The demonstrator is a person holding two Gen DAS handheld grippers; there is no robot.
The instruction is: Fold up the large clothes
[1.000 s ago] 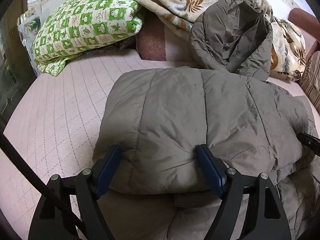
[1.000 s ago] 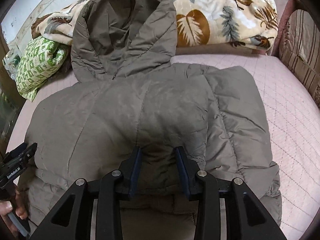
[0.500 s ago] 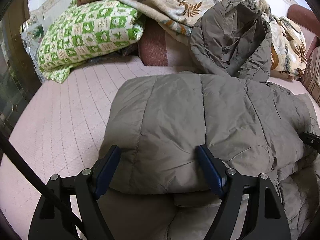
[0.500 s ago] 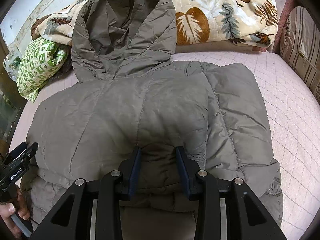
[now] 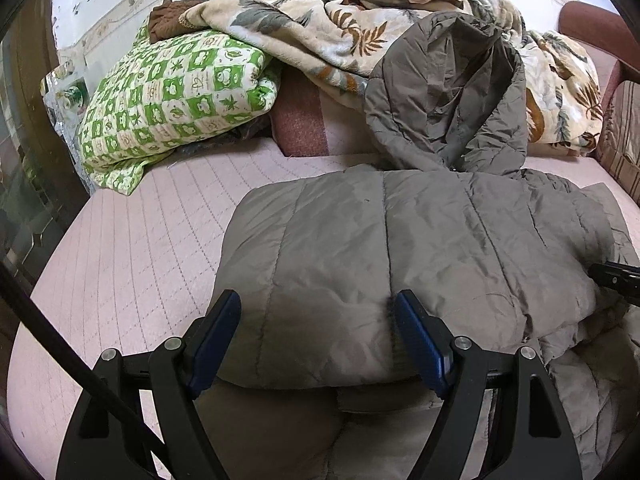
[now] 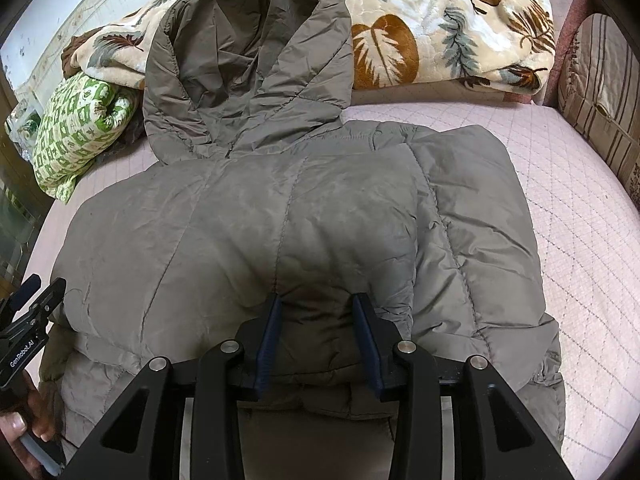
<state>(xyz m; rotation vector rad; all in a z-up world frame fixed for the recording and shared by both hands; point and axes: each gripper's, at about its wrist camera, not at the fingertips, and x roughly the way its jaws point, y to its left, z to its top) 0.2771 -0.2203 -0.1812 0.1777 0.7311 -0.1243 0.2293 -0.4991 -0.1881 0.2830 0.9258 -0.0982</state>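
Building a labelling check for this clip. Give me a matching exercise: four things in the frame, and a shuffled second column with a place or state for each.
Column 1
1. grey-brown quilted puffer jacket
2. jacket's hood
3. green-and-white checked cushion
4. right gripper

Column 2
A. propped up against the cream leaf-print blanket
B. far left corner of the bed
C. folded over on the pink quilted bed cover
D. closed on a bunch of padded fabric at the near edge

Pairs: 1-C, 2-A, 3-B, 4-D
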